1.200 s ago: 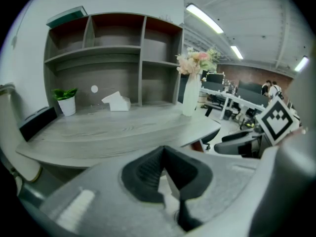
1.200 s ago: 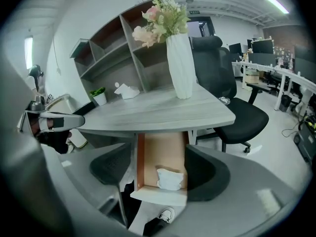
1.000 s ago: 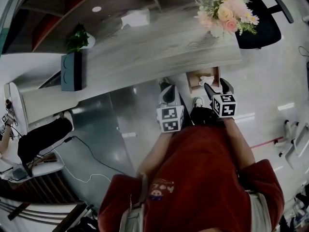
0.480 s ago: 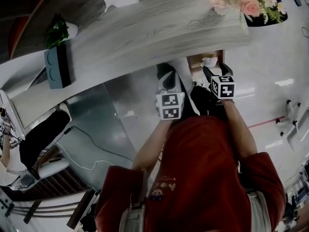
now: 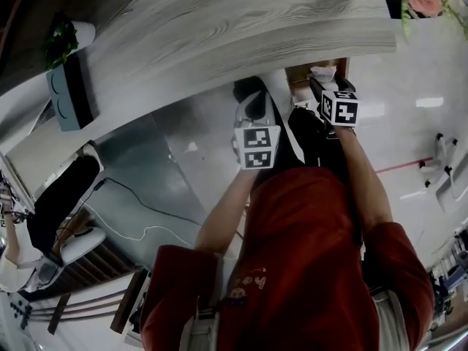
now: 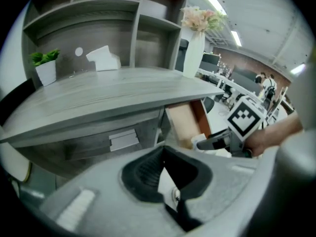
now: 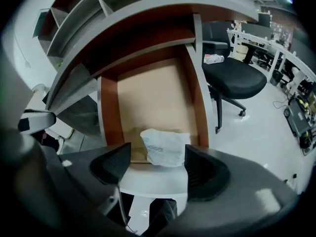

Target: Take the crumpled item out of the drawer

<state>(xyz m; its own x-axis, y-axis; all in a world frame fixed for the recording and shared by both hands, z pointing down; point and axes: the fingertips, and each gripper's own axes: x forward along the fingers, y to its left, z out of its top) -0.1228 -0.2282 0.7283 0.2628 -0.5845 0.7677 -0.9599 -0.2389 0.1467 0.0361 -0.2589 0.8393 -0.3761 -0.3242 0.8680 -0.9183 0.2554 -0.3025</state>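
crumpled item (image 7: 164, 147): at drawer (image 7: 153, 93) front
right gripper (image 7: 157, 161): wide open, empty; straddle it, then squeeze
left gripper (image 6: 167, 174): closed, empty

The grey desk top (image 5: 219, 28) shows a matt, streaked wood grain. The open drawer with reddish-brown wooden walls (image 7: 106, 112) has a pale, smooth, matt bottom. The crumpled white item (image 7: 165, 147) looks like thin creased plastic or paper. The pale floor (image 5: 417, 115) is glossy. The right gripper (image 7: 157, 164) is matt grey plastic with black pads (image 7: 205, 172).
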